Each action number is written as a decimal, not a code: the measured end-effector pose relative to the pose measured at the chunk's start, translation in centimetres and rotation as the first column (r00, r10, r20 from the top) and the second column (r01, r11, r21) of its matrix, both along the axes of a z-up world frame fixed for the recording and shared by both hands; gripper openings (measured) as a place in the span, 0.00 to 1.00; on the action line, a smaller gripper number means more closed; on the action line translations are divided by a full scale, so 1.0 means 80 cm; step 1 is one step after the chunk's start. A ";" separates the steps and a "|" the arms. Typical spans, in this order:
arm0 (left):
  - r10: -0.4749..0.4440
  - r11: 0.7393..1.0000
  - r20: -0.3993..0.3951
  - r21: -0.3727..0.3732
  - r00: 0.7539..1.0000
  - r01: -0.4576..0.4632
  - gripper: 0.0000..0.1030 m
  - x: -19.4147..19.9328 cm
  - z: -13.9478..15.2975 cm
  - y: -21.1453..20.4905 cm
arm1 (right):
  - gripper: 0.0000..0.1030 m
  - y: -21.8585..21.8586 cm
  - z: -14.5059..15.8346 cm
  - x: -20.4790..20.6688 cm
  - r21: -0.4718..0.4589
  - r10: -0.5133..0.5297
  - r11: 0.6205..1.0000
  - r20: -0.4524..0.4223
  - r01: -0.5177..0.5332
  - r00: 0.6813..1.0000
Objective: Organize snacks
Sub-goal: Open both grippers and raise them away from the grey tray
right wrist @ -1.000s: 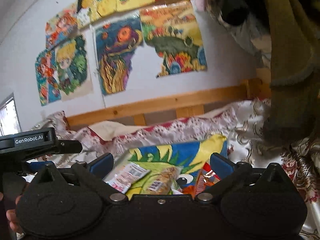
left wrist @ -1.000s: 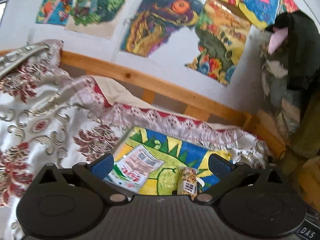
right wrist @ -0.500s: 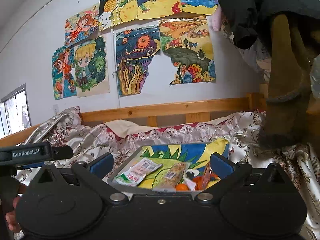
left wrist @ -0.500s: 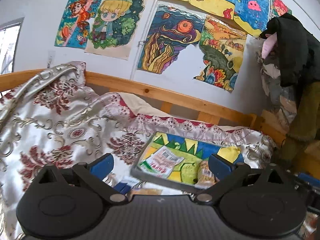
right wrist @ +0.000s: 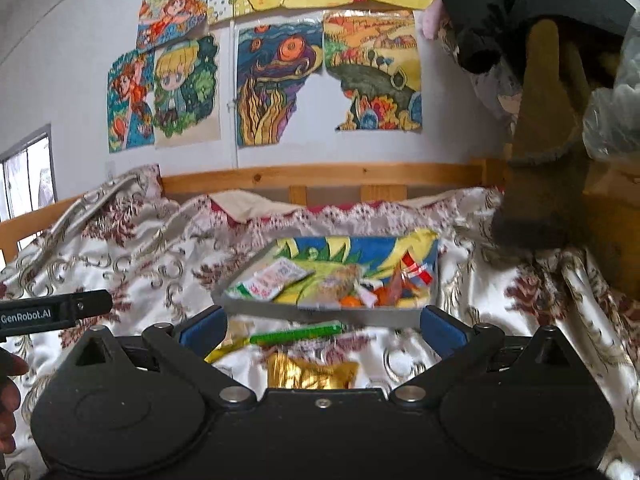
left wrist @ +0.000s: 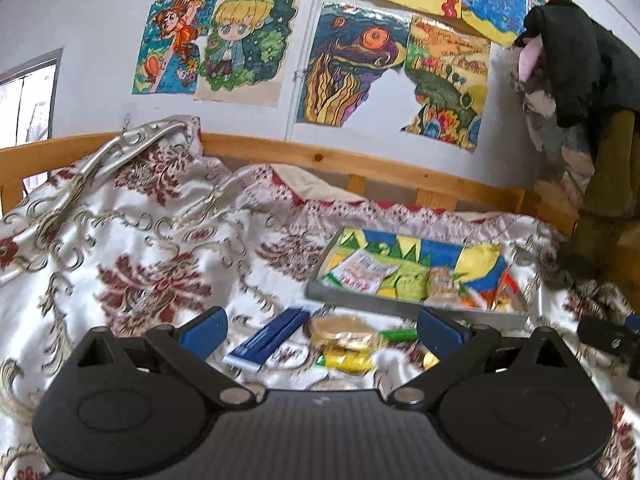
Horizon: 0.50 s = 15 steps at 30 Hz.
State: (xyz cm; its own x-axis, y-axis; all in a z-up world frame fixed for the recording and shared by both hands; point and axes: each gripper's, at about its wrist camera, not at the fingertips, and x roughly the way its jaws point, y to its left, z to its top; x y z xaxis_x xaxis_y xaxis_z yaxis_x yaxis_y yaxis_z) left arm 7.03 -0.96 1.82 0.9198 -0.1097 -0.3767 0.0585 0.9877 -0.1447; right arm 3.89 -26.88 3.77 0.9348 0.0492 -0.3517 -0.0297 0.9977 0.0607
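Note:
A grey tray (left wrist: 400, 307) (right wrist: 280, 310) with a colourful drawing inside lies on the bed and holds several snack packets, among them a white and green one (left wrist: 358, 272) (right wrist: 266, 282). In front of the tray, loose snacks lie on the bedspread: a blue packet (left wrist: 268, 338), a gold round one (left wrist: 342, 330), a yellow one (left wrist: 346, 362), a green stick (right wrist: 298, 334) and a gold wrapper (right wrist: 310, 370). My left gripper (left wrist: 322, 330) and right gripper (right wrist: 320, 326) both stand open above the loose snacks, holding nothing.
The floral bedspread (left wrist: 140, 260) is rumpled and piled up at the left. A wooden bed rail (left wrist: 360, 164) runs along the wall with drawings. Hanging clothes (right wrist: 540, 120) crowd the right side. The left gripper body (right wrist: 52, 312) and a hand (right wrist: 8, 404) show in the right wrist view.
Both grippers have pulled back and up from the tray, so the loose snacks in front of it have come into view. Both stay open.

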 end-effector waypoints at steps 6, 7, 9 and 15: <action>0.002 0.999 -0.044 0.042 0.999 0.000 1.00 -0.015 -0.018 0.005 | 0.99 0.006 -0.014 -0.017 -0.014 0.002 1.000 -0.036 -0.003 0.999; 0.004 0.999 -0.052 0.041 0.999 -0.002 1.00 -0.016 -0.021 0.006 | 0.99 0.007 -0.017 -0.017 -0.013 0.004 1.000 -0.045 -0.005 0.999; 0.007 0.999 -0.064 0.038 0.998 -0.004 1.00 -0.018 -0.025 0.007 | 0.99 0.010 -0.021 -0.015 -0.011 0.011 1.000 -0.062 -0.011 0.998; -0.002 0.998 -0.082 0.061 0.997 0.007 1.00 -0.016 -0.033 0.003 | 0.99 0.020 -0.038 -0.010 -0.018 0.032 0.999 -0.113 -0.034 0.993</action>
